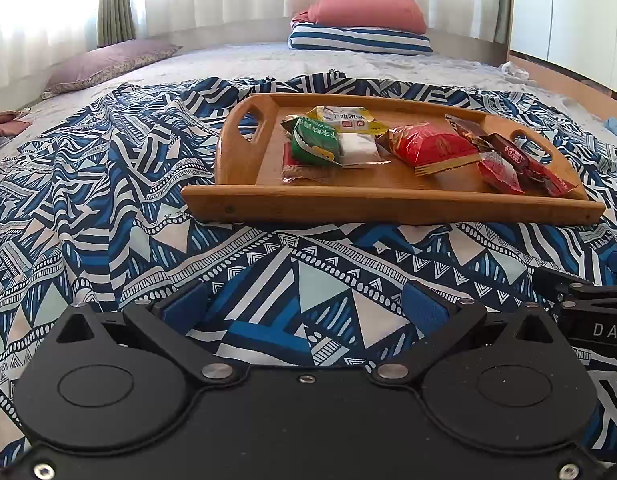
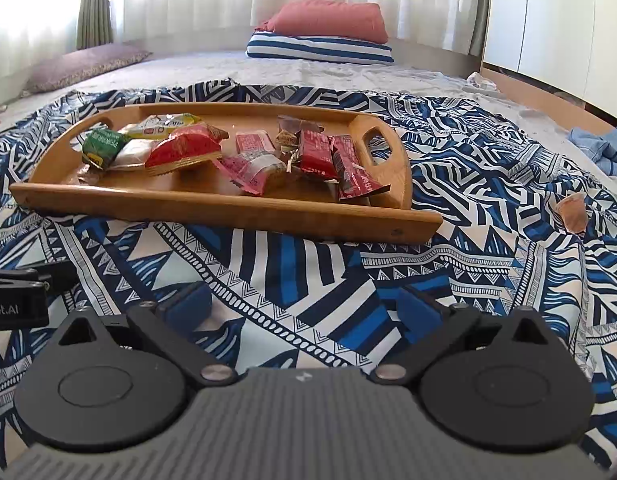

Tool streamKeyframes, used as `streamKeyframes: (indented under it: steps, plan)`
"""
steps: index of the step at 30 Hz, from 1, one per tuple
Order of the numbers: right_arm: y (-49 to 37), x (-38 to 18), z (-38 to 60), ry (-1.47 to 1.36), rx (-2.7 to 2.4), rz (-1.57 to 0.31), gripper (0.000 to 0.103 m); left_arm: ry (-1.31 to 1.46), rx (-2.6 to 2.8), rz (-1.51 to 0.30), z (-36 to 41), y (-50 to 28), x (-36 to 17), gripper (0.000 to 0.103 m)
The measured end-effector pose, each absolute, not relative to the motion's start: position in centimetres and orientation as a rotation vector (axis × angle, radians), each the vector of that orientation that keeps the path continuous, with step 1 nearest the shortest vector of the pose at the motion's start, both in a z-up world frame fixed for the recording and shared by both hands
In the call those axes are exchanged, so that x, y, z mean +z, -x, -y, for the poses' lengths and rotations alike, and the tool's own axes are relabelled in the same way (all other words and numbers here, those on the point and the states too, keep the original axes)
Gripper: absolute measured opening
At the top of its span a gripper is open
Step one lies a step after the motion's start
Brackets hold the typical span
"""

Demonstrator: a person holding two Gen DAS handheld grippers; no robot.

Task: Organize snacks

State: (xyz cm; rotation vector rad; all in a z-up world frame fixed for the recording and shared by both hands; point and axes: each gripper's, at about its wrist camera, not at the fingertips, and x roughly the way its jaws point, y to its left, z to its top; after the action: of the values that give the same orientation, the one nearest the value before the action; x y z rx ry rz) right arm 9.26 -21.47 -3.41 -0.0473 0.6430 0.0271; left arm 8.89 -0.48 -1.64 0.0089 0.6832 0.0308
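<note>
the snacks [image 2: 228,152] are lying in a loose heap on a wooden tray [image 2: 212,204], small sealed packets in mixed colours: a green packet [image 1: 314,140] is sitting at the left end with a white packet [image 1: 358,148] just beside it, a yellow and white packet [image 1: 346,118] is lying behind those two, a plump red packet [image 1: 426,146] with a gold crimped edge is resting near the middle, and several dark red bar wrappers [image 2: 340,160] are overlapping at the right end (one of them is poking over the tray's front rim in the right wrist view). the packets are pointing every which way, with no common direction. the tray itself is oblong with a cut-out handle at each short end, and its long axis is running left to right across both views, tilted a little on the soft bedding. it is sitting on a blue and white patterned cloth [image 1: 108,200] spread over a bed [image 1: 268,60].

the left hand-held gripper [image 1: 304,308] is hovering low over the cloth, well short of the tray, its blue padded fingers [image 1: 184,306] spread wide and holding nothing. the right hand-held gripper [image 2: 304,304] is standing likewise, jaws wide apart and empty, just beside the left one. a small tan wrapper [image 2: 572,212] is lying alone on the cloth to the right of the tray. at the far end of the bed a pink pillow [image 1: 368,12] is resting on a striped pillow [image 1: 360,42].
</note>
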Motion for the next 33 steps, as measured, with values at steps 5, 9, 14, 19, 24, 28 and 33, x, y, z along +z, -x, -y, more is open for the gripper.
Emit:
streamKeyframes:
  steps: [5,9,14,19,24,28,33]
  plan:
    - [-9.0,-3.3,21.4,0.045,0.048,-0.626,0.103,-0.009,0.03,-0.683,0.4,-8.9,-1.7,0.103]
    - [-8.9,-3.1,21.1,0.049,0.062,-0.622,0.103,-0.01,0.031,-0.683,0.5,-8.9,-1.7,0.103]
    - [-9.0,-3.1,20.6,0.054,0.075,-0.624,0.103,-0.011,0.031,-0.683,0.4,-8.9,-1.7,0.103]
    - [-9.0,-3.3,20.6,0.053,0.077,-0.629,0.103,-0.013,0.03,-0.682,0.4,-8.9,-1.7,0.103]
    - [-9.1,-3.4,20.6,0.047,0.079,-0.634,0.103,-0.012,0.03,-0.682,0.5,-8.9,-1.7,0.103]
    - [-9.2,-3.5,20.8,0.04,0.083,-0.638,0.103,-0.013,0.031,-0.682,0.4,-8.9,-1.7,0.103]
    - [-9.3,-3.5,20.8,0.041,0.084,-0.641,0.103,-0.013,0.03,-0.682,0.5,-8.9,-1.7,0.103]
